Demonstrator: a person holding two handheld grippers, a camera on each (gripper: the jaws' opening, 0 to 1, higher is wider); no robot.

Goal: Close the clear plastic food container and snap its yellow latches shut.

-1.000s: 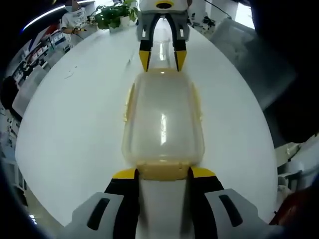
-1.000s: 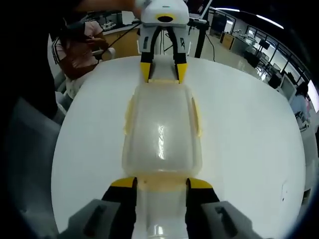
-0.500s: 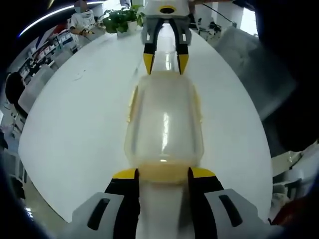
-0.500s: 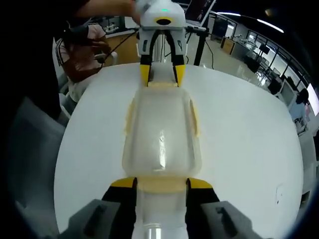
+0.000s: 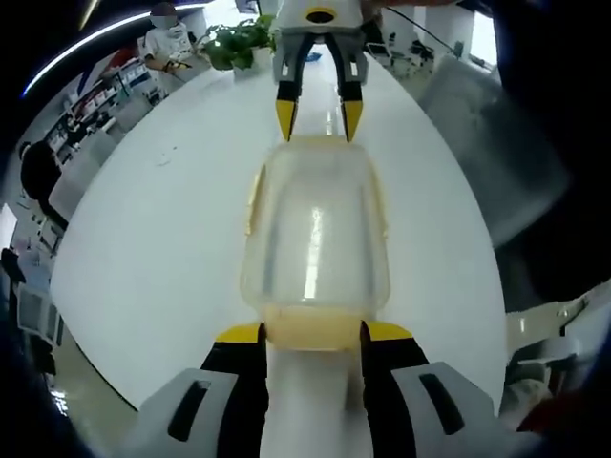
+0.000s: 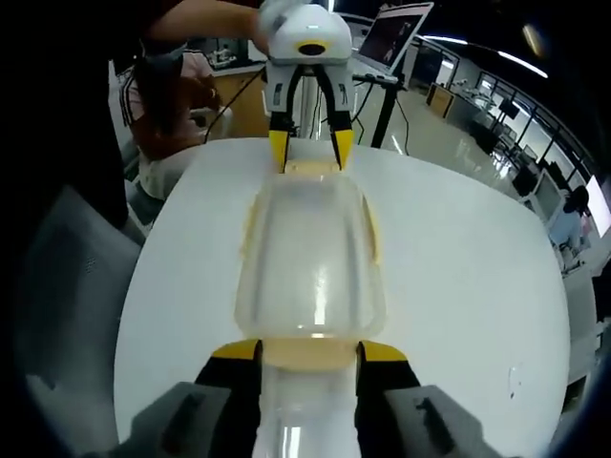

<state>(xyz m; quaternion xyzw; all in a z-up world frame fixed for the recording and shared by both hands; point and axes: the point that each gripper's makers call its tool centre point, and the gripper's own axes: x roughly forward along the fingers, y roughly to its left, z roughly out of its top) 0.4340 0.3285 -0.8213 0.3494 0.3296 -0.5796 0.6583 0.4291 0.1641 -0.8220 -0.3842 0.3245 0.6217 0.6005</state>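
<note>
On the white desk (image 5: 143, 248) the clear container (image 5: 317, 229) lies lengthwise between the two tongs, lid already down on the base. In the left gripper view the left tongs (image 5: 313, 334) stand with jaws apart, straddling the near yellow end latch (image 5: 313, 329); the right tongs (image 5: 318, 114) come in from the far end, also spread, their yellow tips just beside the far rim. Whether any tip actually presses the plastic, I cannot tell. Thin yellow side latches (image 5: 254, 200) run along the long edges.

In the right gripper view the picture mirrors: the right tongs (image 6: 309, 350) are spread around their near latch (image 6: 310, 355), and the left tongs (image 6: 309, 153) sit at the opposite end of the container (image 6: 310, 258).

My judgement: closing is done and latching is in hand. Next, each end latch needs pushing down and inward until it clicks, with the opposite tongs bracing so the container doesn't slide.
</note>
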